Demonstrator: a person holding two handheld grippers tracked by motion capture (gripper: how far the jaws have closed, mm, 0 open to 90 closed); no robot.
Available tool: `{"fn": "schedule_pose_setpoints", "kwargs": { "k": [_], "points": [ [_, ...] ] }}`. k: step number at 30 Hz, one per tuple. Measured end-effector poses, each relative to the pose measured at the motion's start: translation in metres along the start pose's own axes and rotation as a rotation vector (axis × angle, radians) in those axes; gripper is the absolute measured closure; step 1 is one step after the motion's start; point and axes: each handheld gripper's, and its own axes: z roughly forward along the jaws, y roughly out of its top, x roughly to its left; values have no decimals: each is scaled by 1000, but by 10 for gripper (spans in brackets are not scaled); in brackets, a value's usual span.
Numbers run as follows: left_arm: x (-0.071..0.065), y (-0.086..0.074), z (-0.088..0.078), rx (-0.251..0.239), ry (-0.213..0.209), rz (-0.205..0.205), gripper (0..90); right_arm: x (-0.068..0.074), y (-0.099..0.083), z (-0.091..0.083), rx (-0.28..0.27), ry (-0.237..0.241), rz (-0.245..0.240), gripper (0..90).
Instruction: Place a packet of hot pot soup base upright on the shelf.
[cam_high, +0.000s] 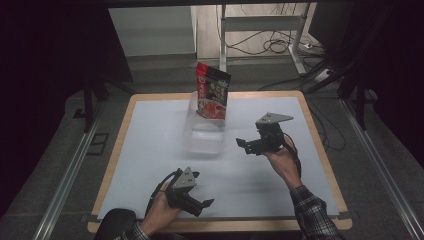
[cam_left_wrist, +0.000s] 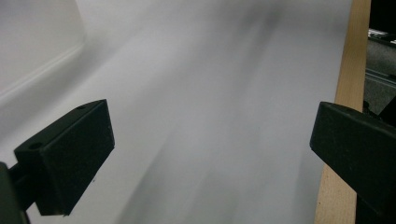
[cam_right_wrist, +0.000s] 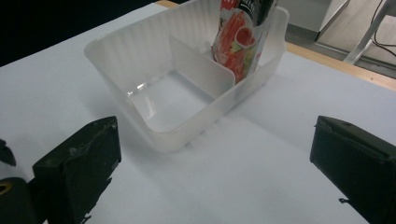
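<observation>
clear plastic bin sits on the white worktop, toward the far middle, long axis running away from the person. a divider splits it into two compartments. red snack pouch stands upright in the far compartment, leaning a bit against the far wall, top sticking well above the rim. near compartment has nothing in it in the right gripper view.

right gripper is held above the worktop just right of the bin, pointing left toward it, not touching. its fingers are spread wide with nothing between them; in the right gripper view the bin's near corner sits between them farther off, apart from both.

left gripper is low near the front edge of the worktop, well apart from the bin, pointing right. its fingers are spread wide too, nothing held. left gripper view is motion-blurred: bare white surface plus the wooden edge strip on the right side.

pouch is touched by neither gripper.
</observation>
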Motion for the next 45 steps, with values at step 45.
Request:
{"fn": "schedule_pose_setpoints", "kwargs": {
  "k": [45],
  "points": [
    [3, -2, 4, 60, 21, 4, 0, 5, -84, -75, 17, -131, 8, 23]
  ]
}}
